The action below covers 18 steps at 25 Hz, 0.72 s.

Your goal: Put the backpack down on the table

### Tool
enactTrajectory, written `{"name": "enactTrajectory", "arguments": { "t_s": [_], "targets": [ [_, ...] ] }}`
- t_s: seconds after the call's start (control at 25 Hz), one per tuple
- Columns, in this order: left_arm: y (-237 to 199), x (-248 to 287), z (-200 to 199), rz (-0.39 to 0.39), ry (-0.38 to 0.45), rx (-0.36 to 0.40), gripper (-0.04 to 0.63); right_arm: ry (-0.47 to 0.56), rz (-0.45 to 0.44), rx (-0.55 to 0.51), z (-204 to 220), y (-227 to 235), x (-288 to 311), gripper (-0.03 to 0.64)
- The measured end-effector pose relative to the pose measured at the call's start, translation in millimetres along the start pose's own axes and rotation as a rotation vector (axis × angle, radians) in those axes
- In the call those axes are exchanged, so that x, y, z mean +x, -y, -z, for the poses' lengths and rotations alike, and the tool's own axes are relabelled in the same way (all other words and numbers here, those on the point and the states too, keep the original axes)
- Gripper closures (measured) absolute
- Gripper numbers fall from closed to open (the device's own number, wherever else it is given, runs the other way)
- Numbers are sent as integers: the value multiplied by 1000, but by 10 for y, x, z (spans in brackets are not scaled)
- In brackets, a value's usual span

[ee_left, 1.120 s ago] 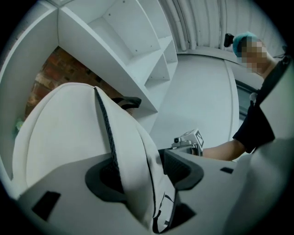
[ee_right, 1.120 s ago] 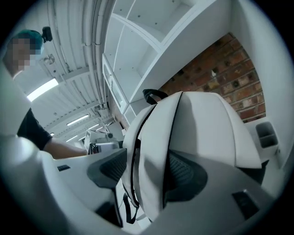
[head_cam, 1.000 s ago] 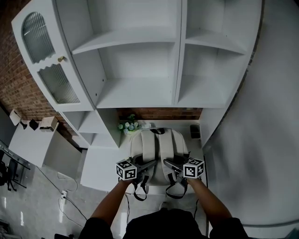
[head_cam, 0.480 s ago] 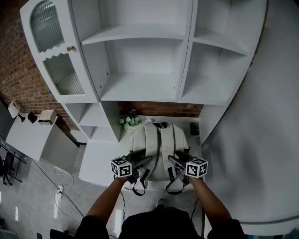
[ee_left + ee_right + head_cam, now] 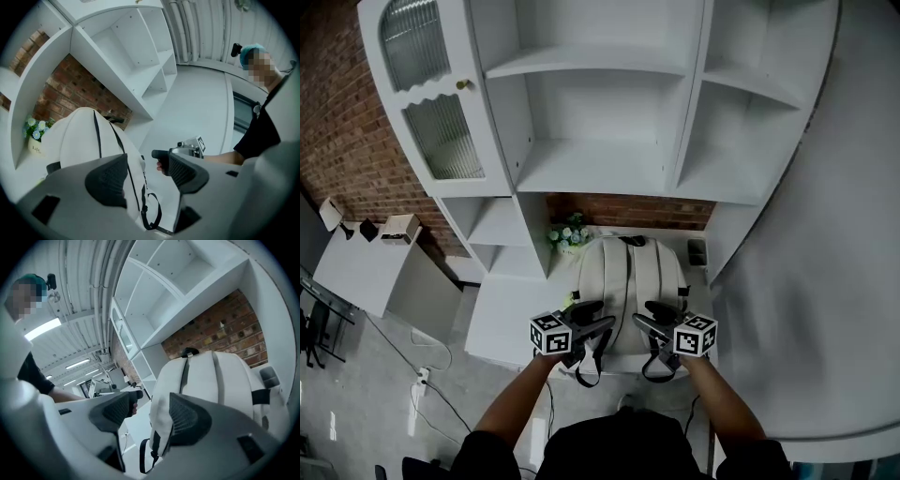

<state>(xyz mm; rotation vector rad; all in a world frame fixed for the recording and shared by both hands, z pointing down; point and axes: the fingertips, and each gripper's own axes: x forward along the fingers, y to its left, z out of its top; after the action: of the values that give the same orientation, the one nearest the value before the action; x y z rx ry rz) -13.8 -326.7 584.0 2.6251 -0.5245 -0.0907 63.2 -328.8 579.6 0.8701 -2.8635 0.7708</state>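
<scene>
left gripper hangs at the table's near edge, jaws spread wide, pinching nothing. the backpack lies flat on the table's right part, long axis running from near edge to back, straps dangling off the near edge, straight ahead of both tools. right gripper, equally near, gapes empty too.

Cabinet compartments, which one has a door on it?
The upper-left one, behind the ribbed glass door with the gold knob; all the others are open-fronted.
</scene>
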Motion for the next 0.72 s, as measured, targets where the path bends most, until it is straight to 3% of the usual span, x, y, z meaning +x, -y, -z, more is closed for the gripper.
{"name": "enactTrajectory", "arguments": {
  "t_s": [0.2, 0.4, 0.6, 0.72],
  "targets": [
    [133, -129, 56, 11, -13, -3, 321, 14, -15, -31, 16, -263, 63, 350],
    [217, -231, 141, -33, -72, 17, 334, 71, 23, 16, -2, -446, 52, 372],
    [508, -360, 102, 6, -30, 9, 435, 113, 90, -13, -9, -697, -27, 470],
    [644, -454, 92, -63, -2, 44, 537, 123, 154, -72, 4, -884, -133, 540]
  ]
}}
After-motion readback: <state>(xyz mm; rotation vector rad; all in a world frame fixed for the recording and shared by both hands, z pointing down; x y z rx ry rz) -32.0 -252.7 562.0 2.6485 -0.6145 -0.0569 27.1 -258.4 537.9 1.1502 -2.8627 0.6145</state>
